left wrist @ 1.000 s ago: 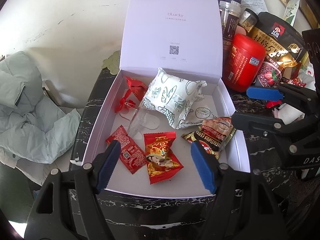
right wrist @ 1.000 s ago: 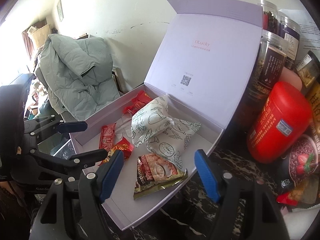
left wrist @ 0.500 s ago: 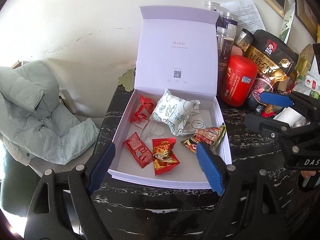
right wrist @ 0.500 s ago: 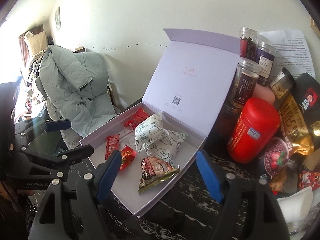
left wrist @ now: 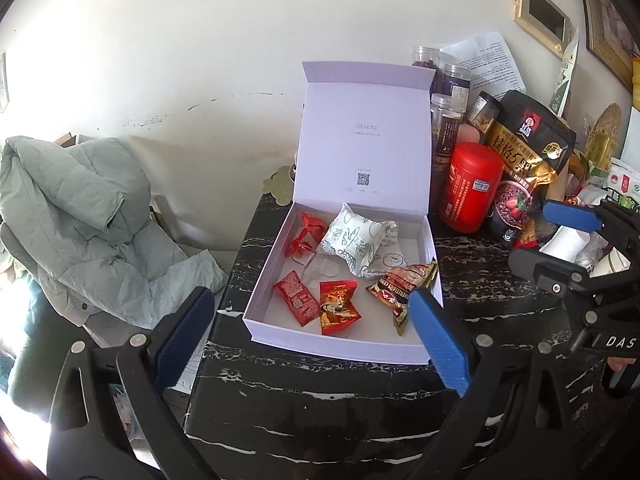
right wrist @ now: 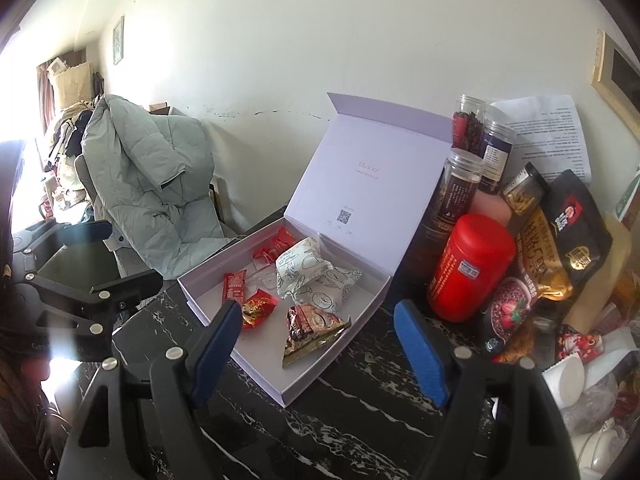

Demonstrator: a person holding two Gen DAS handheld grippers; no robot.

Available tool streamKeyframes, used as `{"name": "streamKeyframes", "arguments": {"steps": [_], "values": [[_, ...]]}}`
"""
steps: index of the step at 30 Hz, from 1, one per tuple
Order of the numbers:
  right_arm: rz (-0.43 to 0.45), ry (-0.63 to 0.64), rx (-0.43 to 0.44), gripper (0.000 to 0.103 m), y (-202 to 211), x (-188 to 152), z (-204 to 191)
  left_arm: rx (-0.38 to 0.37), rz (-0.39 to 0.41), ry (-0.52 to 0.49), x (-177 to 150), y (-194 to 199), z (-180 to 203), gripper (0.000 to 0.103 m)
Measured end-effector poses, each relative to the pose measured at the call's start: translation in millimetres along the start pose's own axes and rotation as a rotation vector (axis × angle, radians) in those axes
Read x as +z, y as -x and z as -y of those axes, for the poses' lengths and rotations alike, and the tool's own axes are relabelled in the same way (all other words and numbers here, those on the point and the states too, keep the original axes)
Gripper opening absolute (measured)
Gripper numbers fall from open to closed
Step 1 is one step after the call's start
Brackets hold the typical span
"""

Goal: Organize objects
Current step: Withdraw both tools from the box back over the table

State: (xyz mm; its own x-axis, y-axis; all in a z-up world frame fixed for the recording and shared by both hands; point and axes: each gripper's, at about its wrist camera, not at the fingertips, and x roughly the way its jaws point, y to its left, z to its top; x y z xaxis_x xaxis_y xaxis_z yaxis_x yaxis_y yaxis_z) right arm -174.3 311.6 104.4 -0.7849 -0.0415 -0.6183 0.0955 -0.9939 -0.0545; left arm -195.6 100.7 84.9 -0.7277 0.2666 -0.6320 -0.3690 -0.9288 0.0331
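Left wrist view is showing the lavender gift box (left wrist: 426, 354) sitting open on the black marbled desk (left wrist: 320, 420), lid propped upright against the wall. Inside are lying a white patterned pouch (left wrist: 354, 240), a red candy packet (left wrist: 297, 298), a red-and-gold sweet (left wrist: 338, 308), a brown cereal sachet (left wrist: 400, 286) leaning on the right wall, a clear plastic piece and a red bow near the back.

Both pairs of tongs are pulling back and rising from the box compared with a second ago, so it is looking smaller in both views. The left tongs (left wrist: 312, 338) are standing wide apart with nothing between them, having just been opening; the right tongs (right wrist: 316, 350) are also parted and empty, having opened a little further.

Judging by that, one placement into the box seems finished, and the hands look to be heading for the next item.

Just right of the box, a red canister (right wrist: 468, 268), tall jars and a black-and-gold oat bag (right wrist: 560, 240) are crowding the desk. A grey-green padded jacket (right wrist: 140, 184) is draping a chair to the left.
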Motion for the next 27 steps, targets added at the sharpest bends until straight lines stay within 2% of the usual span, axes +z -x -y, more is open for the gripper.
{"name": "streamKeyframes", "arguments": {"steps": [3, 15, 27], "values": [[0.011, -0.010, -0.001, 0.086, 13, -2, -2, 0.003, 0.012, 0.007, -2, 13, -2, 0.101], [0.061, -0.002, -0.002, 0.089, 60, -16, -14, 0.086, 0.041, 0.022, -16, 58, 2, 0.103], [0.045, -0.008, -0.001, 0.089, 84, -50, -20, 0.085, 0.024, 0.024, -49, 79, 16, 0.103]]}}
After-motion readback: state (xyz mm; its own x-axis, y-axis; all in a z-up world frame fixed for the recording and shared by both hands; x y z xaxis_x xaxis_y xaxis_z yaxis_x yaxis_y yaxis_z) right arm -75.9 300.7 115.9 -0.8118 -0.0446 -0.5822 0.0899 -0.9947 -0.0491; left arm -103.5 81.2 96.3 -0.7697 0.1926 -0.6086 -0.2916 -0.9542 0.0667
